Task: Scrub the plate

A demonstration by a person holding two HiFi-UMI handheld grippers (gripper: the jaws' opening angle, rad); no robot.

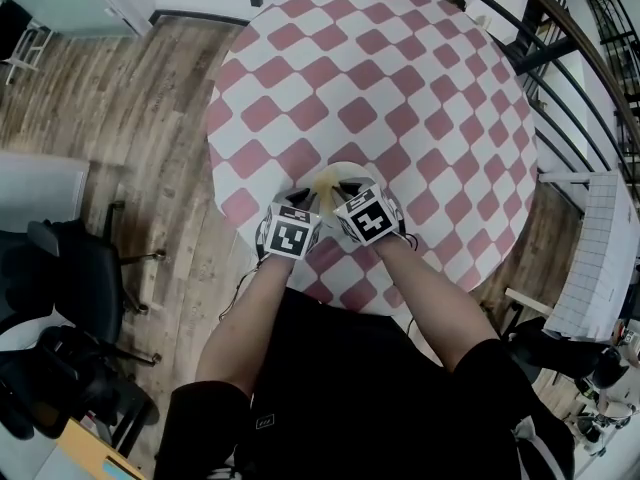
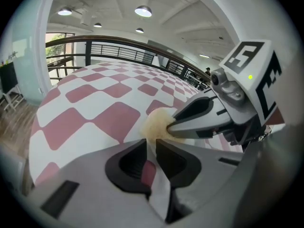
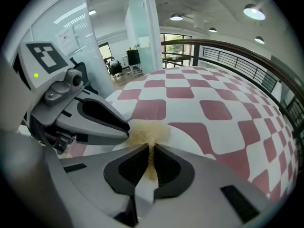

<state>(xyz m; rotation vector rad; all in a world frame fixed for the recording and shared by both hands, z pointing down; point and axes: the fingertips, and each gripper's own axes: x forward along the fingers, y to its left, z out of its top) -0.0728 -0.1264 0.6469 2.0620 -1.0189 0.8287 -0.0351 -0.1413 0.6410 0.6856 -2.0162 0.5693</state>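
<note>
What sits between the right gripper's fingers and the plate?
A yellowish sponge, pinched in the right gripper and resting on the white plate. The right gripper view shows it most clearly.

A round table [image 1: 400,88] covered with a pink-and-white checkered cloth is seen standing on a wood-plank floor [image 1: 130,108]. The table's far side is bordered by a curved black railing [image 3: 237,56] topped with a brown handrail. A black office chair [image 1: 75,268] is placed on the floor to the left, apart from the table. A white gridded board [image 1: 600,258] is seen at the right edge. Round ceiling lamps [image 2: 143,11] are lit overhead, and glass partitions [image 3: 142,37] are set beyond the table.
</note>
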